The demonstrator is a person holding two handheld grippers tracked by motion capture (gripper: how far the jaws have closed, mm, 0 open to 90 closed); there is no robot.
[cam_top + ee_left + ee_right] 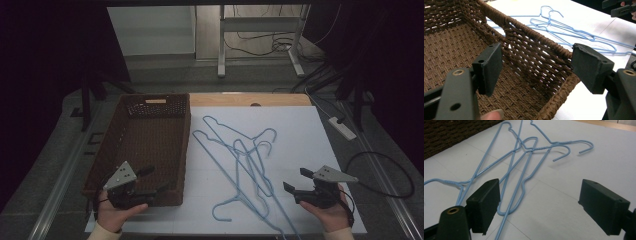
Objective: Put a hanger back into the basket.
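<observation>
A tangle of light blue wire hangers [240,155] lies on the white sheet [300,130] in the middle of the table. To their left stands a brown wicker basket [186,145] with nothing in it. My left gripper [156,180] hovers open over the basket's near right corner; in the left gripper view its jaws [536,57] straddle the woven wall [534,35], touching nothing, with the hangers [564,30] beyond. My right gripper [295,179] is open at the near right, pointing at the hangers. In the right gripper view its jaws [539,192] stand wide just short of the hangers [524,152].
The wooden table edge [250,100] shows behind the sheet. A power strip [342,127] and cables lie on the floor at the right, and a metal desk frame [260,40] stands beyond. Bare sheet lies right of the hangers.
</observation>
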